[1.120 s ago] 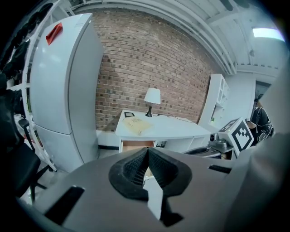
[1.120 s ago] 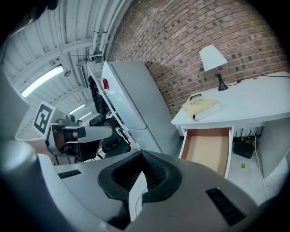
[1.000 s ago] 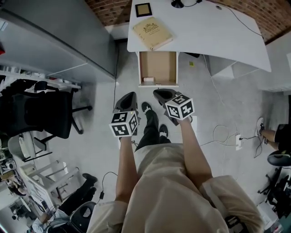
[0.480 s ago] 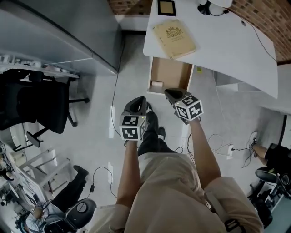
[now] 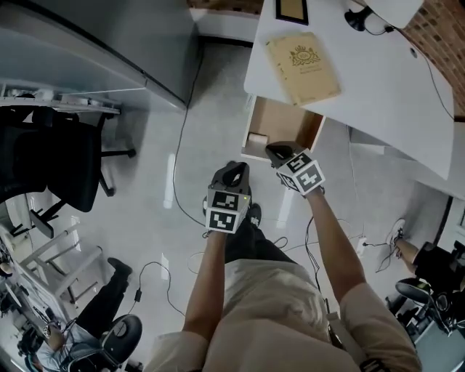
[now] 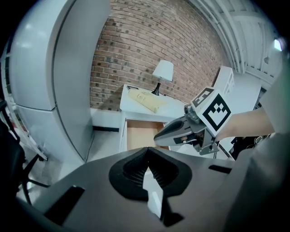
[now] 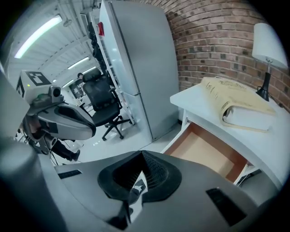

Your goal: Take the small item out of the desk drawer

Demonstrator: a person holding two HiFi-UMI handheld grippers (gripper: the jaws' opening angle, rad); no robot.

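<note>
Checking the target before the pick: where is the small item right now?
In the head view the small white item lies in the near-left corner of the open drawer, just left of the right gripper and below the desk's book.

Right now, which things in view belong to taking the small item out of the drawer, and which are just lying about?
Part of the job:
- open desk drawer
- small white item in its near left corner
- right gripper, jaws together, by the drawer front
- left gripper, jaws together

Lying about:
- tan book
- picture frame
- lamp
- office chair
</note>
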